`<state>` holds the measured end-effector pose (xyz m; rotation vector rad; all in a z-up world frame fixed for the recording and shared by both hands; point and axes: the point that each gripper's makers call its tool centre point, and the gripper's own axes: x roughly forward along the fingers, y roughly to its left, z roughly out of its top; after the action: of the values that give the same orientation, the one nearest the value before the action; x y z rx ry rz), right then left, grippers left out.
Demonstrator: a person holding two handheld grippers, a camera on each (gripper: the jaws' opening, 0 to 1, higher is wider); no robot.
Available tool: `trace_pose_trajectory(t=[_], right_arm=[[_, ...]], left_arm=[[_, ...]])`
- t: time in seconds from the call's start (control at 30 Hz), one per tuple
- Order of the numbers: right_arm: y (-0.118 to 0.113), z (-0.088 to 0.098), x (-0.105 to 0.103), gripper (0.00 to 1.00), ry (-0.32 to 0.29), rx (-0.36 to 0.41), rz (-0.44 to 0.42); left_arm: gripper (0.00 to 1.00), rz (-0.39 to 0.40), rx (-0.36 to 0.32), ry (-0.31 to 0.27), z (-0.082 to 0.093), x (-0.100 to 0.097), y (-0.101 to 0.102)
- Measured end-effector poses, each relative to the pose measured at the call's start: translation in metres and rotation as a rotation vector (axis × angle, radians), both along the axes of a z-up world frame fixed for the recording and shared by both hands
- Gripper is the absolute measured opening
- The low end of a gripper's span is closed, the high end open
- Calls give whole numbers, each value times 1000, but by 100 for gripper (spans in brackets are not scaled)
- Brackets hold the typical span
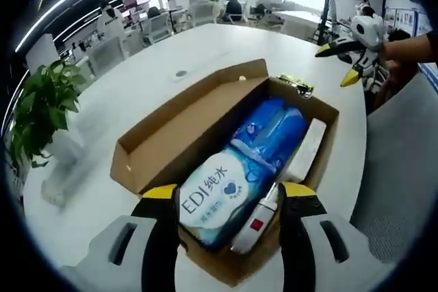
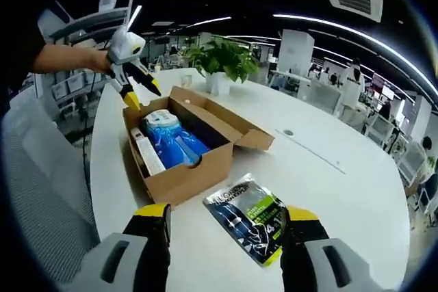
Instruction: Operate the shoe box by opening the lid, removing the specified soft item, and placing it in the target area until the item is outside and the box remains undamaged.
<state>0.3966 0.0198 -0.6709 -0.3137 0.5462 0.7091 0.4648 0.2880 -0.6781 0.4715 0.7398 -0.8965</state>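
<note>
The cardboard shoe box point(image 1: 147, 152) lies open on the white table, its lid point(image 1: 191, 104) folded back. Inside are a blue wet-wipe pack point(image 1: 217, 196), a second blue pack point(image 1: 274, 131), a white tube point(image 1: 254, 227) and a white carton point(image 1: 304, 148). My left gripper point(image 1: 229, 200) is open, its jaws on either side of the box's near end, above the wipe pack. A dark green-trimmed pouch point(image 2: 250, 220) lies flat on the table beside the box point(image 2: 181, 176). My right gripper point(image 2: 227, 220) is open over that pouch. The left gripper point(image 2: 140, 94) hovers over the box's far end.
A potted plant point(image 2: 219, 59) stands on the table point(image 2: 328, 182) beyond the box. The table edge and grey floor point(image 2: 48, 196) run along one side. A person's arm point(image 2: 65, 59) holds the left gripper. Office chairs and desks stand far behind.
</note>
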Motion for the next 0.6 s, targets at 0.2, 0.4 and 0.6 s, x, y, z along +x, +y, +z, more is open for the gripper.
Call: trace_pose_trajectory(t=[0.2, 0.4, 0.6], right_arm=[[26, 14, 1, 64, -3, -5, 75], [55, 24, 8, 64, -1, 1, 134], [81, 26, 15, 65, 7, -7, 187]], left_arm=[[60, -71, 70, 10, -12, 2, 3], [61, -126, 116, 25, -20, 6, 4], [61, -191, 163, 36, -25, 7, 6]])
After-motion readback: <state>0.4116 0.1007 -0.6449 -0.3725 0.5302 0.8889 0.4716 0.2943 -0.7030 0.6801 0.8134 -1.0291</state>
